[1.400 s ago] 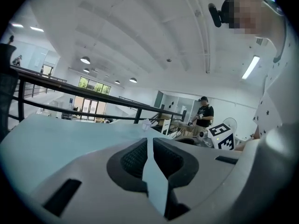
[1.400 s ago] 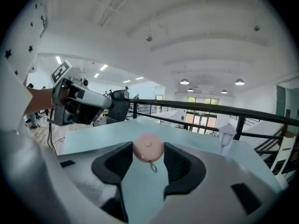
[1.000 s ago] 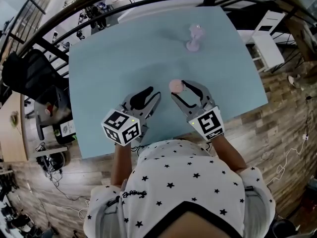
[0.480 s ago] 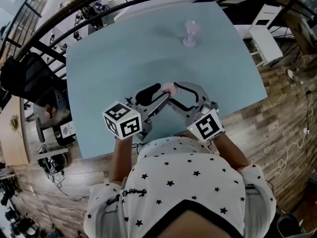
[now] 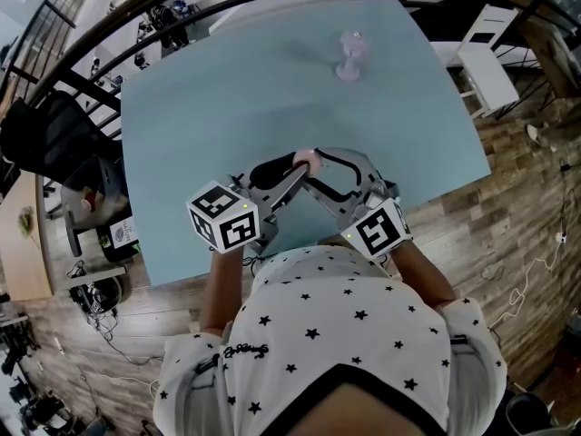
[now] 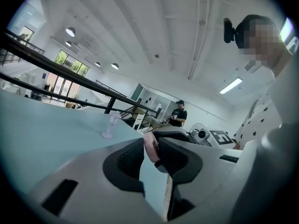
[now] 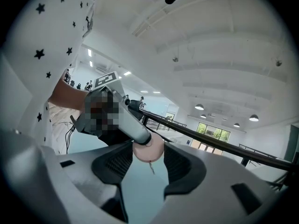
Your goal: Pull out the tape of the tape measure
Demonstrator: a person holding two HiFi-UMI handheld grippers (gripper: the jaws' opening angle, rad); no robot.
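Task thing: a small, round, pale-pink tape measure (image 7: 148,148), held between the two grippers over the near part of the counter, just in front of the person's chest.
Right side: the right hand-held gripper (image 7: 149,158) is clenched on the tape measure across its width, with a dark ribbed pad against each side of the round rim.
Left side: the left hand-held gripper (image 6: 152,149) has just been closing its jaws. The tape measure stands edge-on between them, and the pads appear pressed to its two flat faces, so it grasps the same case from the other side.
Tape end: a thin, short tab (image 7: 152,168) hangs free from the underside of the case, in neither gripper's jaws.
Layout: in the head view the two grippers meet tip to tip in a V at the case.
Surface: a flat, light blue-green counter (image 5: 200,125).
Elsewhere: a pale-pink, translucent stemmed cup (image 5: 349,57) stands upright on the far side, well apart from the grippers.
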